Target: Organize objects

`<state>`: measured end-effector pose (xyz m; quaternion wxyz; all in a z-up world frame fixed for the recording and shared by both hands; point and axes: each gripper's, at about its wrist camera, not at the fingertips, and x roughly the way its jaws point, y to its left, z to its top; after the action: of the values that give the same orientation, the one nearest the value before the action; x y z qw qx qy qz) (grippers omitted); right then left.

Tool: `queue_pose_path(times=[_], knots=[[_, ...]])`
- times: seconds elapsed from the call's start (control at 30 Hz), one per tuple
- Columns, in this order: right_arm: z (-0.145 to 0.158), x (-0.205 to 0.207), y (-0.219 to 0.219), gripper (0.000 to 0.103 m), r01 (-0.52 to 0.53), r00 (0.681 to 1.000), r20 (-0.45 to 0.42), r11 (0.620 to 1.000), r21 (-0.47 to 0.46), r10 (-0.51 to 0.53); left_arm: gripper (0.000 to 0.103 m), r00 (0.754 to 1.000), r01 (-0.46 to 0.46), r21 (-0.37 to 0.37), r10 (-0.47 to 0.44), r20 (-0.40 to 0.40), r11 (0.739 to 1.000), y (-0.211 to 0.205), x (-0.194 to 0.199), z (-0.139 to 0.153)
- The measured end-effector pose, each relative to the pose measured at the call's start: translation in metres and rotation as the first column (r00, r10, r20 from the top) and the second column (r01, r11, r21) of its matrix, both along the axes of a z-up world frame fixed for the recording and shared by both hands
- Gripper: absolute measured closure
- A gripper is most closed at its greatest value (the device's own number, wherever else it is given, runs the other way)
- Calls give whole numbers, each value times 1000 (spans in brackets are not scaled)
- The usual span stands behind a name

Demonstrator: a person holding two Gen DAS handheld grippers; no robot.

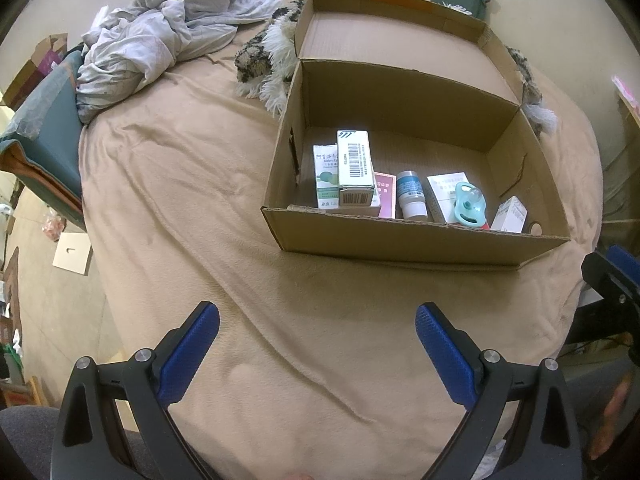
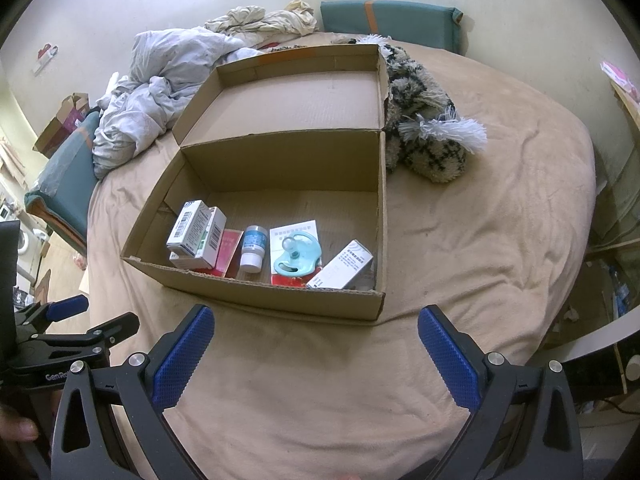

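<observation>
Medicine cartons [image 1: 354, 170], a small blue-labelled bottle [image 2: 253, 248] and a teal pacifier [image 2: 295, 258] lie inside the open brown cardboard box [image 2: 280, 300] on the tan bed [image 2: 460, 240]; both tools, left [image 1: 317, 354] and right [image 2: 316, 354], hover released, empty.

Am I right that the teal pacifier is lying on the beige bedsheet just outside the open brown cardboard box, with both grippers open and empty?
Not quite: the teal pacifier lies inside the open brown cardboard box, on a white packet, as the right wrist view shows. Both the left gripper and right gripper are indeed open and empty.
</observation>
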<state>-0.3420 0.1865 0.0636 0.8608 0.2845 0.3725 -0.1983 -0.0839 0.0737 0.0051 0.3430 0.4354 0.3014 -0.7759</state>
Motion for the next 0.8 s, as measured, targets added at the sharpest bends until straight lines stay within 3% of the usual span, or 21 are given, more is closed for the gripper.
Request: queue_pose_path(times=[0.8], knots=[[-2,3,1,0,-13,1000,-11,1000,-13,13,5,1000,1,1,-1,-10,1000,-2,2,3]])
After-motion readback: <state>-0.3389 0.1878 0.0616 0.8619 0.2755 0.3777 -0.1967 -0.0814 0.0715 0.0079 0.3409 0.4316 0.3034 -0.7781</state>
